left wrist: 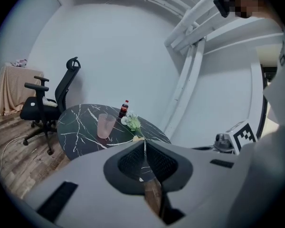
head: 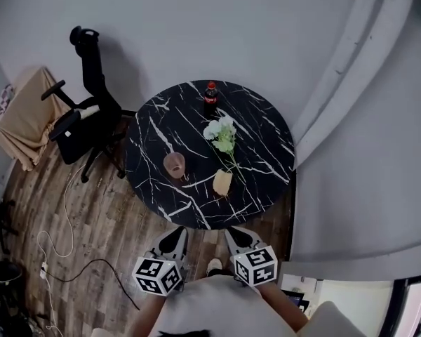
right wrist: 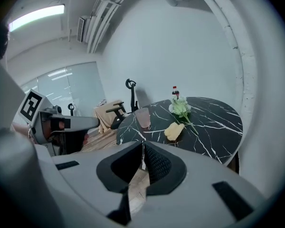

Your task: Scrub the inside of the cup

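A translucent pink cup stands upright on the round black marble table, left of centre. A yellow sponge lies to its right, near the front edge. Both grippers hang short of the table, over the wooden floor. My left gripper is shut with nothing in it, and so is my right gripper. In the left gripper view the cup is far ahead beyond the closed jaws. The right gripper view shows the cup and the sponge ahead on the table.
A cola bottle stands at the table's far edge, with a bunch of white and green flowers lying mid-table. A black office chair stands left of the table. Cables trail over the floor. A cloth-covered stand is far left.
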Demonstrator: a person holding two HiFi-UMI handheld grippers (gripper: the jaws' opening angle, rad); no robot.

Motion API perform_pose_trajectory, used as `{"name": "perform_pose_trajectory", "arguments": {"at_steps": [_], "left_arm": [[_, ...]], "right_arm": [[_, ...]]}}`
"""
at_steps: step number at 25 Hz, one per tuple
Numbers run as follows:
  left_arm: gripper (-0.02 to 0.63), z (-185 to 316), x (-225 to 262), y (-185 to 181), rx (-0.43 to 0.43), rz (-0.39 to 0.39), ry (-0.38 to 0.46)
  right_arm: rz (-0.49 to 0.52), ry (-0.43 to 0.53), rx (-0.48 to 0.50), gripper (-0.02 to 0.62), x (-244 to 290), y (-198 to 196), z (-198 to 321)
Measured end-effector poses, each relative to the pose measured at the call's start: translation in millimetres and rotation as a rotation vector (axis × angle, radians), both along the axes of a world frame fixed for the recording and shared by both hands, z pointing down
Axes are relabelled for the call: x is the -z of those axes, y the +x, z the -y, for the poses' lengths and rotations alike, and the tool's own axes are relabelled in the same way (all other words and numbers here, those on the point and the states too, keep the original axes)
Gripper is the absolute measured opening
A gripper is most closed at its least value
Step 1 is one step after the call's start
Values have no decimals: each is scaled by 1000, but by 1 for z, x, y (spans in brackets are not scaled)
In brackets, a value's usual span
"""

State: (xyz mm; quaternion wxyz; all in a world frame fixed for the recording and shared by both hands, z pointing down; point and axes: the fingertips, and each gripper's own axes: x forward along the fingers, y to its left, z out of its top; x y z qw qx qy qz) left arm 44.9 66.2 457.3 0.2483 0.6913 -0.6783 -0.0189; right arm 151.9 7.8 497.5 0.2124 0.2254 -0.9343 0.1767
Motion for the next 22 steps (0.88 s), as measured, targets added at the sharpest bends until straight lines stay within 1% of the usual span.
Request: {"name": "perform_pose_trajectory", "arguments": {"at_steps": [6, 13, 17, 22], "left_arm": [[12, 27, -2, 4, 12, 5, -17], [12, 29, -14, 11, 44, -32, -60], [12, 28, -24, 10, 50, -36, -84], [12, 34, -26, 1, 67, -46, -79]], "right_arm": [[1, -21, 40, 35, -4, 4, 22], [-6, -84, 41, 35, -17, 13, 32], [-12, -86, 31, 35, -20, 16, 39], [-25, -82, 17, 35, -23, 15, 47]]}}
